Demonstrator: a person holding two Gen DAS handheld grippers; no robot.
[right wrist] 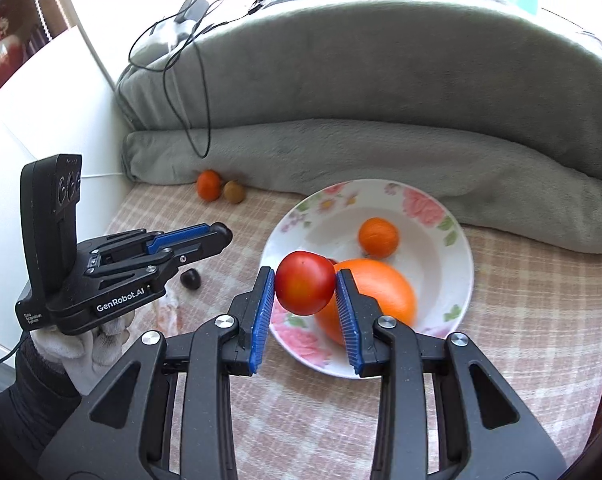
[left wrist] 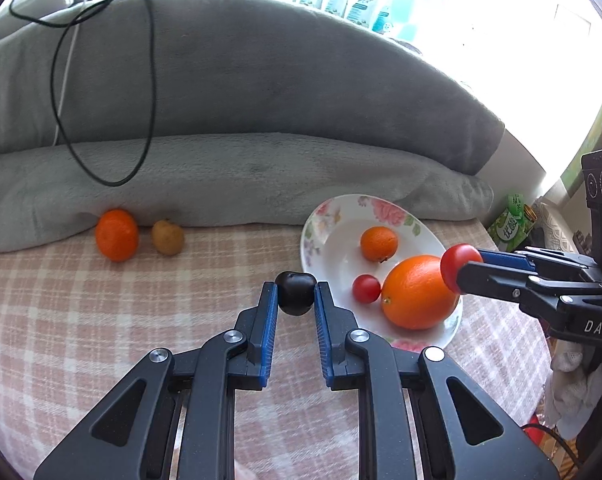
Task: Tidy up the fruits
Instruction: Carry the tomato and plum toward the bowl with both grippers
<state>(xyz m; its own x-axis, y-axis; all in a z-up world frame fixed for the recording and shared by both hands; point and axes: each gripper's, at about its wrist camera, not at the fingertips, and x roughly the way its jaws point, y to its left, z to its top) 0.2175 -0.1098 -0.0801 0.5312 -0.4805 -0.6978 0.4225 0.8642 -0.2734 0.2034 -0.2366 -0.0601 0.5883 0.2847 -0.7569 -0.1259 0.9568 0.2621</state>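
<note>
Found right claw [right wrist: 304, 278] clamped on a red tomato [right wrist: 305, 286], held above the near-left rim of the flowered plate [right wrist: 381, 186]. Judged bare plate floor to lie at 12 o'clock from that claw, with the large orange [right wrist: 385, 292] close behind at 1 o'clock, crowding a straight drop. Found left claw [left wrist: 296, 286] part-open and empty, hovering over the dark plum [left wrist: 297, 298] on the checked cloth [left wrist: 101, 320] at its 12 o'clock.
</note>
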